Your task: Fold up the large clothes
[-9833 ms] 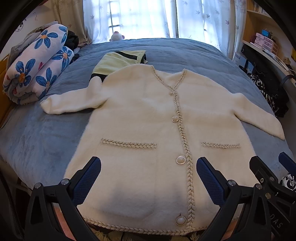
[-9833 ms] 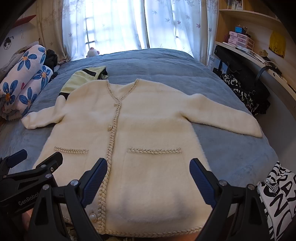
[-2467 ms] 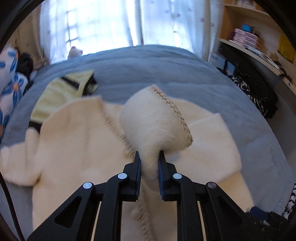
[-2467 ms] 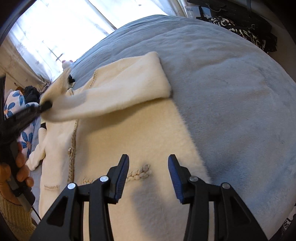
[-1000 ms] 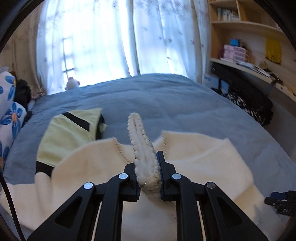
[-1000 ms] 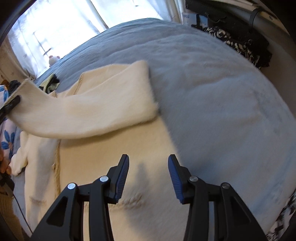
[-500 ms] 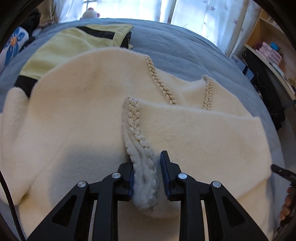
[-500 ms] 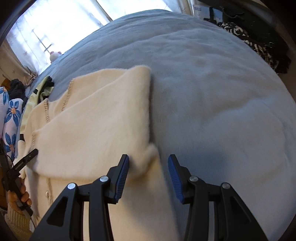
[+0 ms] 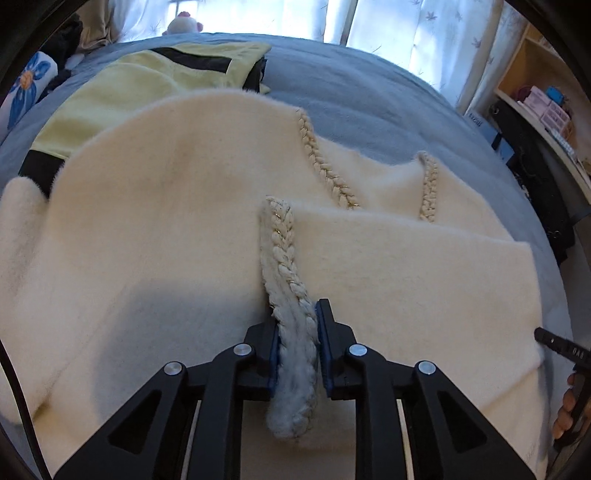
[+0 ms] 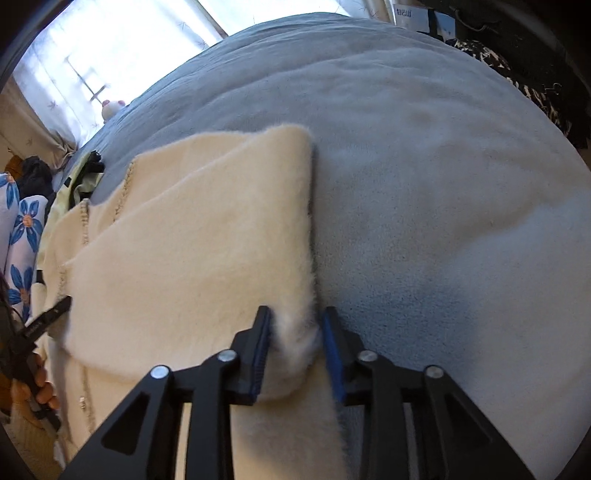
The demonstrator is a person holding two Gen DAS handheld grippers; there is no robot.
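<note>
A cream fluffy cardigan lies face up on the blue-grey bed. Its right sleeve is folded across the chest, and the braided cuff runs back between the pads of my left gripper, whose jaws are closing and pinch it. In the right wrist view the same cardigan shows its folded shoulder edge. My right gripper straddles that fold. Its jaws are closing, with fluffy fabric between them and a thin gap at the right pad.
A folded yellow-green garment lies just beyond the cardigan's left shoulder. Rolled floral bedding is at the bed's left side, a plush toy by the window. Shelves and dark clutter line the right. Bare blanket spreads right of the fold.
My left gripper has come down with the cuff, laying the sleeve flat across the cardigan's front. My right gripper has slid onto the fold at the shoulder edge and its jaws have narrowed.
</note>
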